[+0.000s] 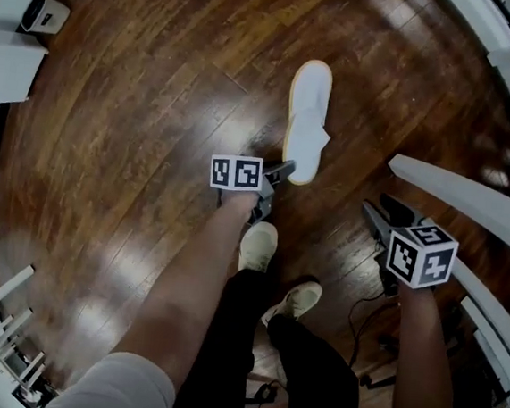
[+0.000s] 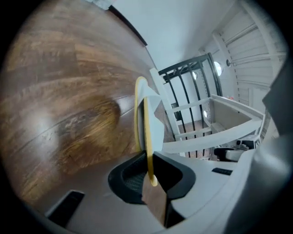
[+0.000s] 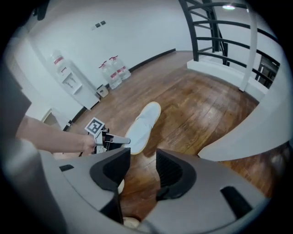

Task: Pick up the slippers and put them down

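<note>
The white slippers with yellow rims lie flat together, low over the wooden floor. My left gripper is shut on their near end. In the left gripper view the two yellow edges of the slippers run up from between the closed jaws of the left gripper. My right gripper hangs to the right of the slippers, open, with nothing between its jaws. The right gripper view shows the open right gripper, the slippers beyond it and the left gripper at their near end.
The person's two light shoes stand just behind the grippers. A white curved rail runs at the right, a black railing beyond. A water dispenser and bottles stand by the far wall.
</note>
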Available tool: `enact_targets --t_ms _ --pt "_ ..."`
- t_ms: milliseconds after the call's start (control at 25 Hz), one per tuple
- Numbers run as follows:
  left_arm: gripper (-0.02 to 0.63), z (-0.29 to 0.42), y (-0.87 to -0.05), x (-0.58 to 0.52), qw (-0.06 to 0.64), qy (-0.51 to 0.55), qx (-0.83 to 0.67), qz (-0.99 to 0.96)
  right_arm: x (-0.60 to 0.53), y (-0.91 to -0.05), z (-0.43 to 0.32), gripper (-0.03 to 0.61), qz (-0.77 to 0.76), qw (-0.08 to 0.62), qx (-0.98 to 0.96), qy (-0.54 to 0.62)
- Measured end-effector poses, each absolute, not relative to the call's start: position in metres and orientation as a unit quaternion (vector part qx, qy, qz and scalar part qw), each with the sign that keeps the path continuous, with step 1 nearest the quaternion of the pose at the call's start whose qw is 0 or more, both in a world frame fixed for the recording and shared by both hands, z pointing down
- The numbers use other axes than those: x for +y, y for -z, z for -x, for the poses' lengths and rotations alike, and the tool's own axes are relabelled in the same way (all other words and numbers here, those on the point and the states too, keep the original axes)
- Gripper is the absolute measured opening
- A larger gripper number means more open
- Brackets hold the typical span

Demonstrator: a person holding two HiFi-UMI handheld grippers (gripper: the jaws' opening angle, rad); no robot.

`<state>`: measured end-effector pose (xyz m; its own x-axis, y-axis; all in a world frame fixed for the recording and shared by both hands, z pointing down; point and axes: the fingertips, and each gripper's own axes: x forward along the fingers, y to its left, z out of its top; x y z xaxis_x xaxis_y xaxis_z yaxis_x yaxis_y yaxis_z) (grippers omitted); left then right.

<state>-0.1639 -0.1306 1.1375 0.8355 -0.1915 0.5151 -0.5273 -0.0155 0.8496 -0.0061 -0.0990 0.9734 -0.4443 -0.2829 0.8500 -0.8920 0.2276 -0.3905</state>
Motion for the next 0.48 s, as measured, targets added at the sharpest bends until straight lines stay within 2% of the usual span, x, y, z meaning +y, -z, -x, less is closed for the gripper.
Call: enact_targets --t_ms 120,280,360,400,480 --pt "0.031 0.173 -1.208 -0.121 0.664 -0.133 -0.277 -0.681 -0.088 -1.024 -0.001 0.202 -0.407 0.331 -0.707 -0.475" --pt "0.048 0.180 -1.244 -0.114 0.663 -0.141 -0.292 -0.675 -0.082 -1.051 -0.008 0.202 -0.398 0.344 -0.704 -0.476" --pt "0.287 0.186 -1.248 -0.110 0.660 -0.169 -0.297 -0.669 -0.082 -1.046 -0.004 0.202 -0.392 0.346 -0.707 -0.476" --pt "0.308 0.191 -1.245 -0.109 0.659 -0.182 -0.299 -0.666 -0.083 -1.040 -0.001 0.202 -0.390 0.345 -0.709 -0.475" --pt "0.308 0.203 -1.226 -0.108 0.645 -0.209 -0.307 -0.667 -0.083 -1.021 0.004 0.202 -0.386 0.343 -0.712 -0.476"
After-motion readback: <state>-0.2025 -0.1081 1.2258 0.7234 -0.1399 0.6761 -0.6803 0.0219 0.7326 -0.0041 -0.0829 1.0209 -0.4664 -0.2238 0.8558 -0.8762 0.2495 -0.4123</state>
